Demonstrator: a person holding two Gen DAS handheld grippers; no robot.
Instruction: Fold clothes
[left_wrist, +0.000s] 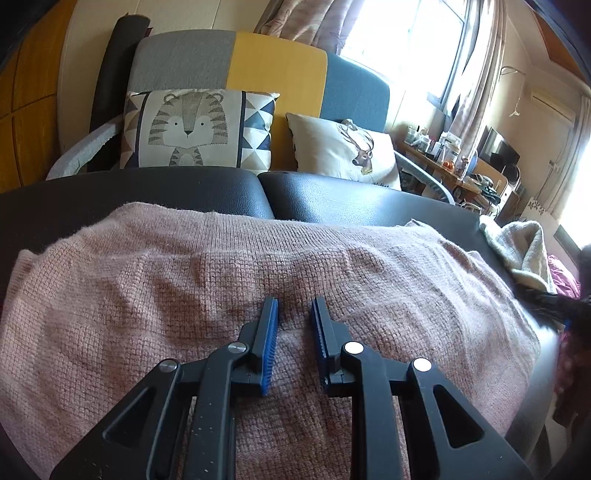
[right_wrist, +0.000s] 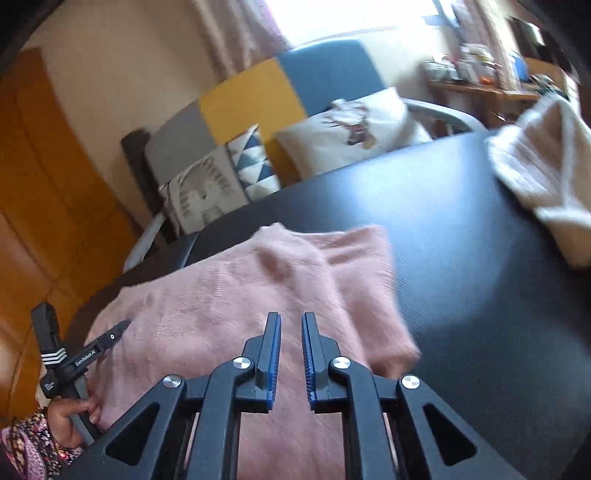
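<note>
Two grippers, left gripper and right gripper narrowly parted, empty, over pink sweater, right view blurred.

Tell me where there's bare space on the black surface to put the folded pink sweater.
Free: the black surface between the pink sweater and the cream garment, and the strip behind the sweater, before the cushions. Crowded: the right edge, where the cream garment lies.
</note>
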